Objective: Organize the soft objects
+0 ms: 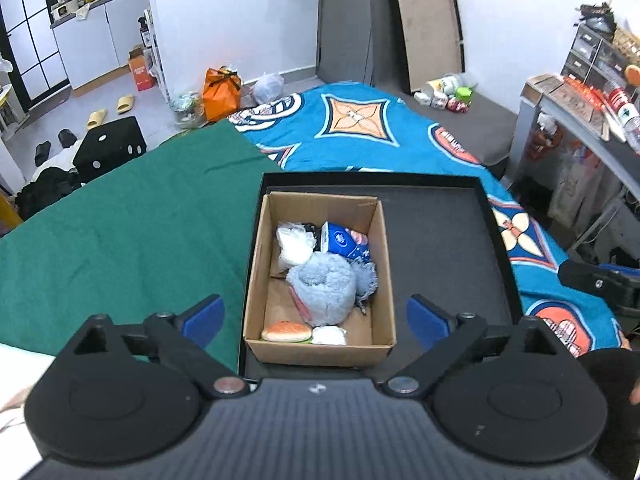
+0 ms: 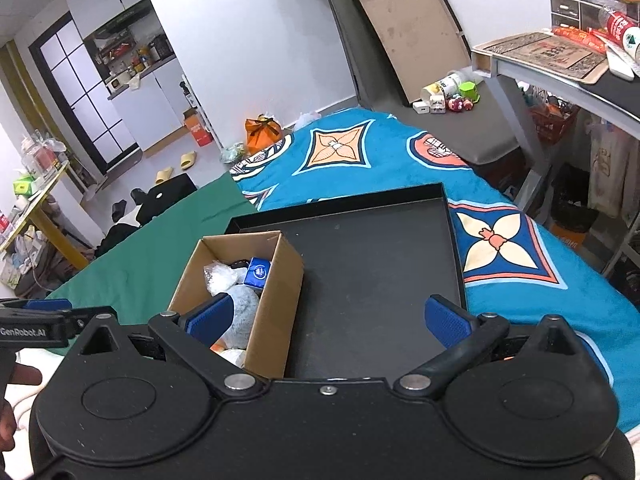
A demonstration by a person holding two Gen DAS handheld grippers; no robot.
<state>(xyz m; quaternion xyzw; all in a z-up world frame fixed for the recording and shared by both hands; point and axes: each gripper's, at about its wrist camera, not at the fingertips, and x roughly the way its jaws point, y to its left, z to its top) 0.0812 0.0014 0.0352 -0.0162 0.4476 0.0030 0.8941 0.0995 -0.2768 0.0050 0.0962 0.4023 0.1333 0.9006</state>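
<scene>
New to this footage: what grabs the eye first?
A cardboard box stuffed with soft things, a fluffy blue plush on top, sits in the left of a black tray. The tray lies on a bright blue patterned blanket. Both grippers, left and right, are open and empty.

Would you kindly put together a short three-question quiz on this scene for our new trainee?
1. True or false: the cardboard box stands inside the black tray.
2. Which item lies nearest the box's front wall? A) blue tissue pack B) burger toy C) clear plastic bag
3. Fill in: the left gripper and the right gripper are both ____.

Key: 1 true; 2 B; 3 open. The fluffy blue plush fills the box's middle.
</scene>
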